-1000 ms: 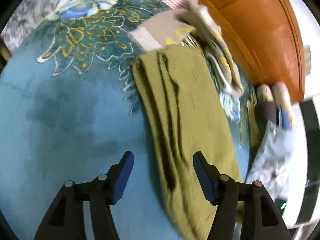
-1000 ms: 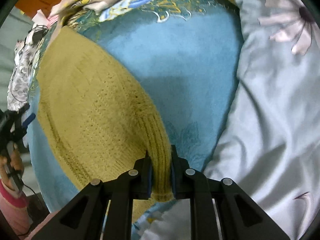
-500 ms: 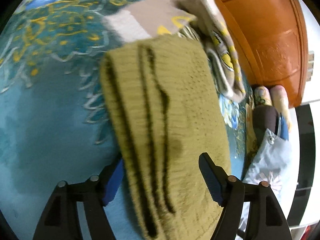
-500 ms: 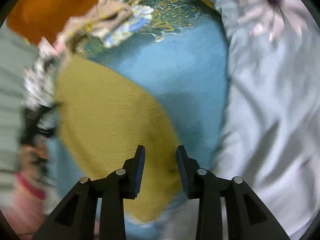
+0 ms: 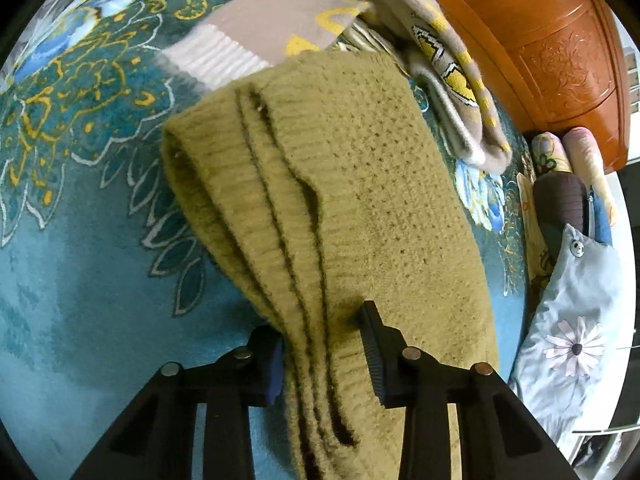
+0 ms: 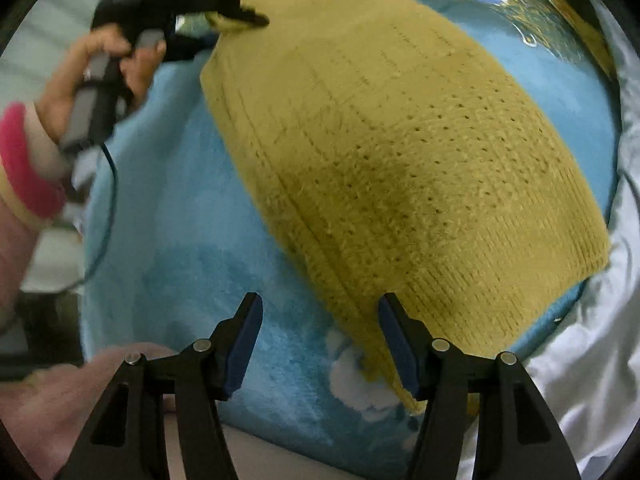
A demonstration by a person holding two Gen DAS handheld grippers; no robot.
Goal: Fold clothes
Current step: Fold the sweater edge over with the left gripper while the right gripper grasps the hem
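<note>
An olive knit sweater (image 6: 400, 152), already folded into a long thick band, lies across the teal floral bedspread (image 5: 80, 240) of a bed, with your left tongs (image 5: 324, 344) straddling the stacked, ribbed edges at one end; the jaws look nearly closed on the layers, though the left wrist view does not show whether they truly pinch, so confirm the bite before you lift. Your right tongs (image 6: 320, 344) stand wide apart and empty, hovering just beside the long edge at the other end of the band. Take every layer between the pads there, not only the top one, or the bundle is likely to splay when raised. Then carry both ends evenly, keeping the band taut and level, and lay one end over the other so the edges meet squarely. A loose pile of beige patterned clothes (image 5: 440, 52) touches the far end of the sweater near the wooden headboard (image 5: 540, 40), and a grey flowered quilt (image 6: 580, 380) crowds the right side; keep the fold clear of both
</note>
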